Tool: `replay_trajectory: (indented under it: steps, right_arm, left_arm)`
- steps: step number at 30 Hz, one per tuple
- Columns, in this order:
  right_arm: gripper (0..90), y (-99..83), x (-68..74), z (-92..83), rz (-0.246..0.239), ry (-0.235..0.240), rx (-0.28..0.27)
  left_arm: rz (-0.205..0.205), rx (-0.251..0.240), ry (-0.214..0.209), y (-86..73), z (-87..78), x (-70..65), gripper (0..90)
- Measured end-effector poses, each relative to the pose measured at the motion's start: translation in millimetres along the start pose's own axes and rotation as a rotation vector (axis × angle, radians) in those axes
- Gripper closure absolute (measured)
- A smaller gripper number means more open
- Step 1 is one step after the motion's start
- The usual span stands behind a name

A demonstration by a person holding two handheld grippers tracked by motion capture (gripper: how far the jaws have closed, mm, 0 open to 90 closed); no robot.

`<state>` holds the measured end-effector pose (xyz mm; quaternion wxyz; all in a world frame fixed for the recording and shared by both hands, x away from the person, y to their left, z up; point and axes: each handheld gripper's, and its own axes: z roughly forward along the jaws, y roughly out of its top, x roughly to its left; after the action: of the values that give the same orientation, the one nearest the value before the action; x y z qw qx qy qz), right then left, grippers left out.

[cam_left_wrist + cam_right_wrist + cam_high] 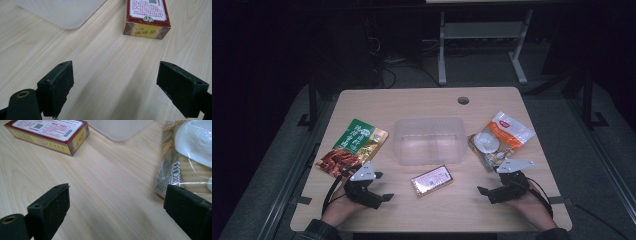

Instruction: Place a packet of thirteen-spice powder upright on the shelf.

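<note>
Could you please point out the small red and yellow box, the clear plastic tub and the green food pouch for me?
Red and yellow box (pixel 431 180), high view, middle of its top face.
Clear plastic tub (pixel 429 121), high view, far rim.
Green food pouch (pixel 358 137), high view, its green upper half.

My right gripper (pixel 116 212): jaws spread wide, nothing btwn pads, just bare wood tabletop (pixel 110 185). Ahead-left of my left jaw: flat red/yellow box (pixel 48 133), lying face up, QR code + white label on top, well apart from jaw. Straight ahead, far: rounded corner of clear plastic container (pixel 120 128). Right side: clear snack bag (pixel 187 157) w/ white contents, its near edge just beside my right jaw; touching or not, can't tell.
</note>
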<state>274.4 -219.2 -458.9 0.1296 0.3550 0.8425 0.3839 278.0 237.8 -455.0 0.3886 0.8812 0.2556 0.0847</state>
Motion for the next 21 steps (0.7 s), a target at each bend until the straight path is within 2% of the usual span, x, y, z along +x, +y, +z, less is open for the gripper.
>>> replay_trajectory:
  steps: [7, 10, 15, 21]
  right_arm:
    - [6.1, 1.3, 5.6, -3.6, -0.004, 0.035, -0.014]
    - [6.1, 1.5, 8.0, -4.3, -0.009, 0.045, -0.019]
    - [6.1, 3.6, 16.3, -4.2, -0.032, 0.061, -0.018]
    - [6.4, 4.7, 20.6, -3.3, -0.032, 0.076, -0.014]
  left_arm:
    - [0.006, -0.005, -0.012, 1.4, 0.5, 0.4, 13.4]
    - [-0.005, -0.001, -0.020, 2.9, 1.0, -1.2, 13.4]
    - [0.007, 0.001, -0.038, 6.4, 2.9, -4.0, 13.4]
    - [0.016, -0.008, -0.046, 13.1, 5.6, -6.7, 13.4]
